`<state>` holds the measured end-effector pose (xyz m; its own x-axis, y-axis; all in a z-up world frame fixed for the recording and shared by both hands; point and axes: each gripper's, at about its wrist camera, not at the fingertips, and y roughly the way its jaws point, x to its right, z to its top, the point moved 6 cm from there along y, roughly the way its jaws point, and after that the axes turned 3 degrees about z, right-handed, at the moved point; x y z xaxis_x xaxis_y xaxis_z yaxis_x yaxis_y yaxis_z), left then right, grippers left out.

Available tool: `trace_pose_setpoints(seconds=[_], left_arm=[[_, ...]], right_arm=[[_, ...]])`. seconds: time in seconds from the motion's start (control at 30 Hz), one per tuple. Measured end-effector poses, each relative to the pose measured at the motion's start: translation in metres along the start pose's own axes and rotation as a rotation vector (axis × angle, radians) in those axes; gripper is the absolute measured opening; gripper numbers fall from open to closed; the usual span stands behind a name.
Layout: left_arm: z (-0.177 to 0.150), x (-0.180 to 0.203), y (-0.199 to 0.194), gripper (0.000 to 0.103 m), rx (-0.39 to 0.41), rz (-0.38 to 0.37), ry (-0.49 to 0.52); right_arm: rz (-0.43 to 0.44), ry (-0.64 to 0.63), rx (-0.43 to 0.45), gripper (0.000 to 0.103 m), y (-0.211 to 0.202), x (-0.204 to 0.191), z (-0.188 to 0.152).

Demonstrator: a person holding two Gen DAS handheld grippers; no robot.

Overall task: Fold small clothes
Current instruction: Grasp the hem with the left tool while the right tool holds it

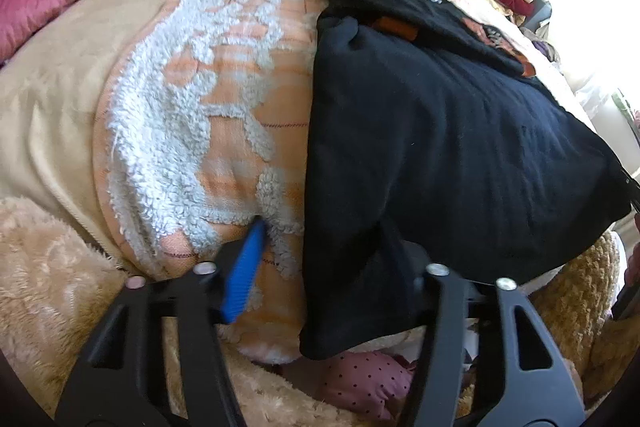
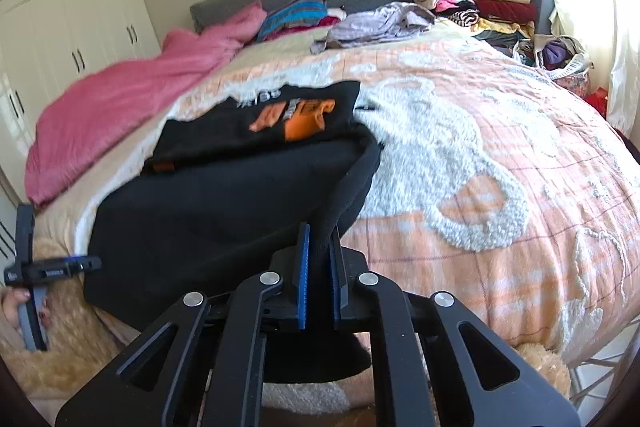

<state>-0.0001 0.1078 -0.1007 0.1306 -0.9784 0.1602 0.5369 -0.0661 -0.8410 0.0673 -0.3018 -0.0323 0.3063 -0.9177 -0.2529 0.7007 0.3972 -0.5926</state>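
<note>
I am looking at a black T-shirt [image 2: 224, 211] with an orange print, lying on the peach-and-white tufted bedspread [image 2: 500, 155] near the foot of the bed, its lower part hanging over the edge. My right gripper [image 2: 319, 279] is pinching a bunched fold of the shirt's near right edge between its blue pads. My left gripper [image 1: 320, 259] is standing spread wide, one blue pad [image 1: 242, 267] resting on the bedspread, the other side hidden behind the black cloth, so it is gripping nothing that I can see.

I am judging the shirt as light, soft knit: limp, ready to sag and wrinkle, not slippery or fragile. I am favouring holds at the hem corners or side seams, taking both layers together, so the fold comes over flat.
</note>
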Motion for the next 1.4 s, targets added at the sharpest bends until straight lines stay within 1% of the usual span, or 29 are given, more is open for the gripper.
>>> trace_pose_setpoints(seconds=[0.1,0.27,0.33,0.37,0.4,0.5,0.53,0.57,0.6,0.63,0.67,0.8,0.83,0.87,0.9,0.93,0.97,1.0,1.1,1.4], left_arm=[[0.0,0.002,-0.002,0.043,-0.006,-0.014,0.004],[-0.003,0.004,0.0,0.043,-0.025,-0.014,0.014],[-0.003,0.006,0.0,0.036,-0.028,-0.012,0.024],[-0.004,0.007,0.0,0.027,-0.03,-0.017,0.026],[-0.004,0.007,0.0,0.021,-0.036,-0.034,0.02],[-0.006,0.01,0.001,0.017,-0.045,-0.044,0.021],[-0.006,0.011,0.001,0.017,-0.048,-0.046,0.023],[-0.007,0.012,0.002,0.017,-0.054,-0.051,0.024],[-0.009,0.012,0.003,0.019,-0.063,-0.058,0.025],[-0.01,0.012,0.003,0.021,-0.065,-0.063,0.02],[-0.011,0.013,0.004,0.025,-0.071,-0.07,0.018],[-0.016,0.016,0.005,0.026,-0.08,-0.073,0.022],[-0.017,0.017,0.005,0.026,-0.08,-0.074,0.024],[-0.017,0.017,0.004,0.023,-0.077,-0.072,0.023],[-0.017,0.017,0.003,0.015,-0.071,-0.069,0.022],[-0.017,0.016,0.002,0.011,-0.06,-0.065,0.018],[-0.016,0.016,0.0,0.006,-0.053,-0.072,0.01],[-0.015,0.015,-0.001,0.004,-0.05,-0.076,0.003],[-0.01,0.018,-0.01,0.003,-0.029,-0.099,0.007],[0.014,0.024,-0.042,0.003,0.059,-0.15,0.007]], right_arm=[[-0.005,0.023,0.007,0.007,-0.006,0.009,0.003],[-0.032,0.002,-0.043,0.007,0.001,0.011,-0.007],[-0.041,-0.001,-0.076,0.007,0.008,0.011,-0.015],[-0.045,-0.001,-0.09,0.007,0.011,0.012,-0.019],[-0.044,0.004,-0.108,0.007,0.014,0.014,-0.023],[-0.043,0.03,-0.144,0.012,0.02,0.02,-0.032],[-0.046,0.037,-0.159,0.02,0.023,0.022,-0.035],[-0.056,0.044,-0.172,0.026,0.025,0.024,-0.038],[-0.062,0.048,-0.189,0.04,0.027,0.026,-0.041],[-0.064,0.051,-0.219,0.056,0.03,0.027,-0.046],[-0.064,0.048,-0.229,0.058,0.032,0.026,-0.048],[-0.075,-0.008,-0.269,0.064,0.038,0.018,-0.056],[-0.08,-0.023,-0.274,0.064,0.038,0.017,-0.058],[-0.081,-0.036,-0.278,0.062,0.038,0.015,-0.059],[-0.08,-0.048,-0.279,0.053,0.038,0.015,-0.059],[-0.067,-0.049,-0.273,0.039,0.035,0.014,-0.06],[-0.048,-0.042,-0.266,0.03,0.033,0.014,-0.06],[-0.022,-0.033,-0.254,0.016,0.03,0.013,-0.059],[-0.004,-0.03,-0.218,0.011,0.022,0.011,-0.054],[0.069,0.013,-0.09,0.011,-0.005,0.005,-0.028]])
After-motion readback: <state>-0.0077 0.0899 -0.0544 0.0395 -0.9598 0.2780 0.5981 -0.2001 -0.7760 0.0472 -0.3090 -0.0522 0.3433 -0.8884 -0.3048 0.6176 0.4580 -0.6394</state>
